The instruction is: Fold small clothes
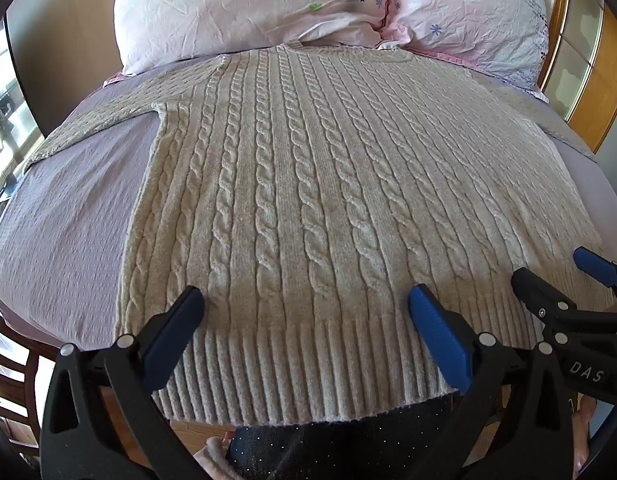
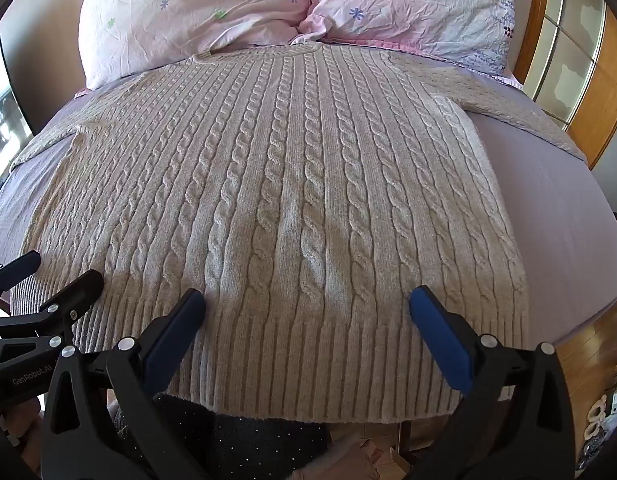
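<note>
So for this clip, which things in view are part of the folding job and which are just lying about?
Part of the job:
- cable-knit sweater, spread flat on the bed
- left gripper, open over the hem
- right gripper, open over the hem

Just there:
- pillows at the head
- lilac bedsheet
- wooden headboard

"DAS" on right gripper; "GenRobot.AI" on left gripper.

Left claw spread wide, fingers apart, gripping nothing; right claw just alongside it, spread equally wide, both pointing forward, level.
</note>
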